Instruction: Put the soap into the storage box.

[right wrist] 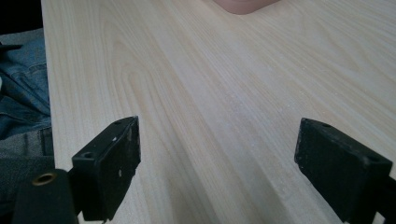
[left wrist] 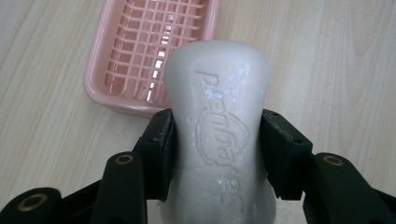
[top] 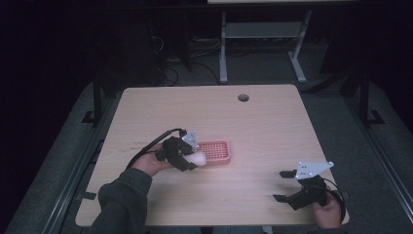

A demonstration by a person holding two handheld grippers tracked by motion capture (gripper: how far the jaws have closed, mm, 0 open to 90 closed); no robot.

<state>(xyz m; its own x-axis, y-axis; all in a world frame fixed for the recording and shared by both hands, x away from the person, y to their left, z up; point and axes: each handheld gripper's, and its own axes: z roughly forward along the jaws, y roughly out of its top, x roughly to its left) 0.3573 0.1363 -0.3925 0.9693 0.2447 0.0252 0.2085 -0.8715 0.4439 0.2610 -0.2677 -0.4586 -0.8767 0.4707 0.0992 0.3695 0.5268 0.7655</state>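
Note:
A white bar of soap (left wrist: pixel 219 135) with raised lettering is clamped between the jaws of my left gripper (left wrist: pixel 217 149), held just above the table. In the high view the soap (top: pixel 197 158) sits at the near left corner of a pink slotted soap dish (top: pixel 216 150). The pink dish (left wrist: pixel 149 46) lies just beyond the soap's tip in the left gripper view. My right gripper (top: pixel 285 186) hovers near the table's front right, open wide with nothing between its jaws. In the right gripper view its own jaws (right wrist: pixel 217 172) frame bare wood, and a corner of the pink dish (right wrist: pixel 245 5) peeks in at the top.
The wooden table (top: pixel 272 126) has a round cable hole (top: pixel 243 97) near its far edge. A person's jeans (right wrist: pixel 21 93) show past the table's front edge. Desk legs (top: pixel 223 48) and cables stand on the dark floor behind.

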